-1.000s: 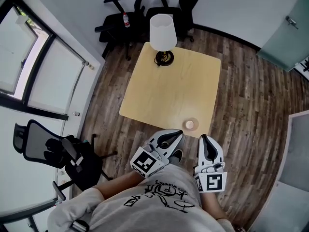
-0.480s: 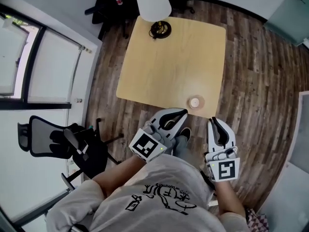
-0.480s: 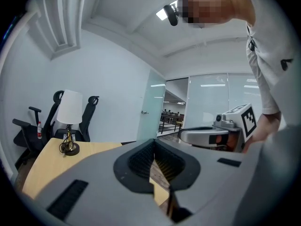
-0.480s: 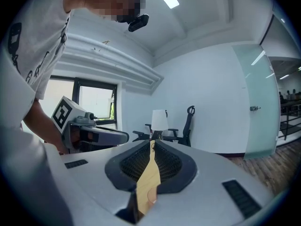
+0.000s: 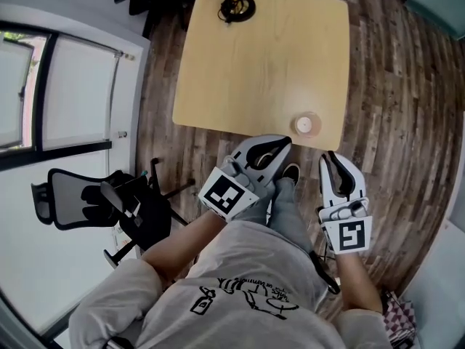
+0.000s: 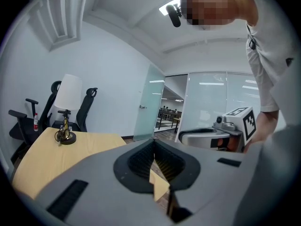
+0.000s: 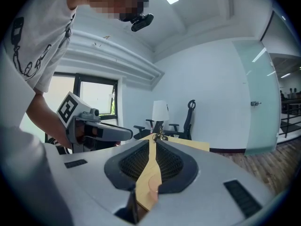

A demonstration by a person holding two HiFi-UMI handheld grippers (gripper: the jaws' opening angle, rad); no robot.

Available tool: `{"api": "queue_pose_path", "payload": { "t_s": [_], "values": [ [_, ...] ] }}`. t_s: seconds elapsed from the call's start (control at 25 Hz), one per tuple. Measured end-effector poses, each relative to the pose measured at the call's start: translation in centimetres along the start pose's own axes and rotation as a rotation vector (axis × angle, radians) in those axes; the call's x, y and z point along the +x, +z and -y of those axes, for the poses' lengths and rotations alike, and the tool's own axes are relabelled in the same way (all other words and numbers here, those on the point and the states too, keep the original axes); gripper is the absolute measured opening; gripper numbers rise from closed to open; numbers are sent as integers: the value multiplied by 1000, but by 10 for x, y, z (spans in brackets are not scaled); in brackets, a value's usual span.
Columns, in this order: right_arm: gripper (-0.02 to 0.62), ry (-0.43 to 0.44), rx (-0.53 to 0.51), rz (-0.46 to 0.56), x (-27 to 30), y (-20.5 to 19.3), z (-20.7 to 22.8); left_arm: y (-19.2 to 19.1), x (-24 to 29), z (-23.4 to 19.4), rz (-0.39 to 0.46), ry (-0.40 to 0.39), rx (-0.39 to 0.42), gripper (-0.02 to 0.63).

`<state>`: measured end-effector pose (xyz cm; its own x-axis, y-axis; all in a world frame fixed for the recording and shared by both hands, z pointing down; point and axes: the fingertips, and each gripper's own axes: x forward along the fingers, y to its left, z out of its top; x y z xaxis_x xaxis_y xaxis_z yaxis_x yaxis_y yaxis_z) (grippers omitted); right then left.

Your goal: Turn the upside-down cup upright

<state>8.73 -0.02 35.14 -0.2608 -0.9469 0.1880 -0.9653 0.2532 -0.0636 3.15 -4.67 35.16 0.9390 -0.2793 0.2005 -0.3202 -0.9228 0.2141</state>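
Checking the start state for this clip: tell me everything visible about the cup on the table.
The cup is small, round, pale and seemingly translucent, with a brighter disc at its centre from above. It stands on the wooden table near its near right corner. Nothing touches it; the left gripper and right gripper are apart from it. Which end is up cannot be told.

No legible text, shirt print [image 5: 243, 297] too blurred to read
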Motion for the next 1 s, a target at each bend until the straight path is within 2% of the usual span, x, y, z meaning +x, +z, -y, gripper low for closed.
{"api": "queue_pose_path", "payload": {
  "t_s": [0.32,1.0],
  "values": [
    [36,-24,2,-7,7,-29,6,-22,12,-6,-2,-23,1,11],
    [257,-48,28,-83,38,-119,16,-85,28,-30,-61,-36,-41,11]
  ]
}}
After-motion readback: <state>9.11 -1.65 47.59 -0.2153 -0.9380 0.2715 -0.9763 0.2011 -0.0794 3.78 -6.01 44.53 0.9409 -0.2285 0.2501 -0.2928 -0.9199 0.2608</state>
